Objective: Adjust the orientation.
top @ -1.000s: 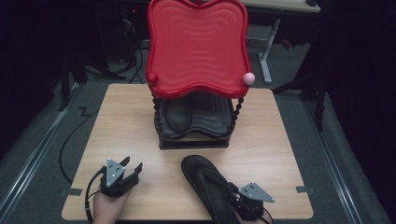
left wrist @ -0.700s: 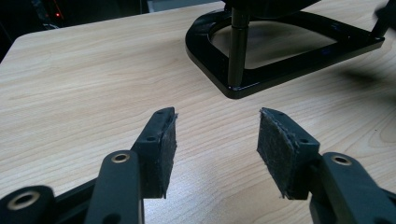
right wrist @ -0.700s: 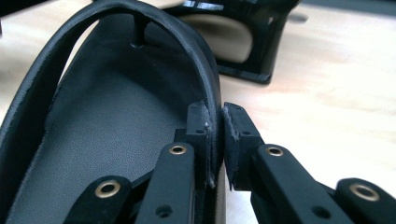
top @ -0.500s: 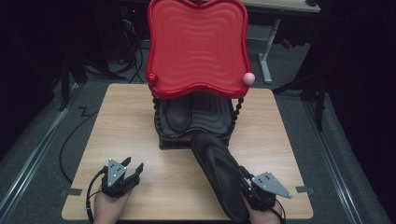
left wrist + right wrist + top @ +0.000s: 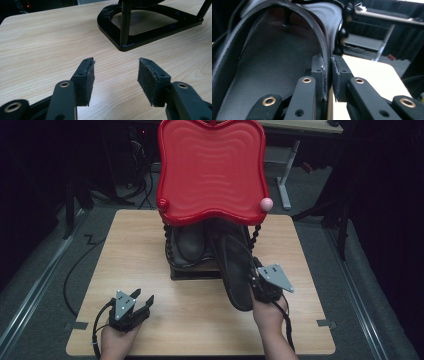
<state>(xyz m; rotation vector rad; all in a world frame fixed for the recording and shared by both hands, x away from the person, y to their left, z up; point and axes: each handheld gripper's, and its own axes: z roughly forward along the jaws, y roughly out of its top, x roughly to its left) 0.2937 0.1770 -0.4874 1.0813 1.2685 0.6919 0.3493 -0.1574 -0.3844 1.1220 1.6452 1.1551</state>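
Note:
A black sandal lies partly on the lower shelf of a black rack, its heel sticking out toward me. My right gripper is shut on the sandal's right edge; in the right gripper view the rim of the sandal is pinched between the jaws of the right gripper. A second black shoe rests on the shelf's left half. My left gripper stands open near the table's front left; in the left gripper view the left gripper has nothing but bare wood between its jaws.
A red wavy tray tops the rack, with a pink ball at its right corner. The rack's black base lies ahead of the left gripper. The wooden table is ringed by dark floor, and a grey desk leg stands behind.
My right gripper has carried the sandal from the table's front up and forward, swinging its toe onto the rack's lower shelf. The left gripper has stayed put.

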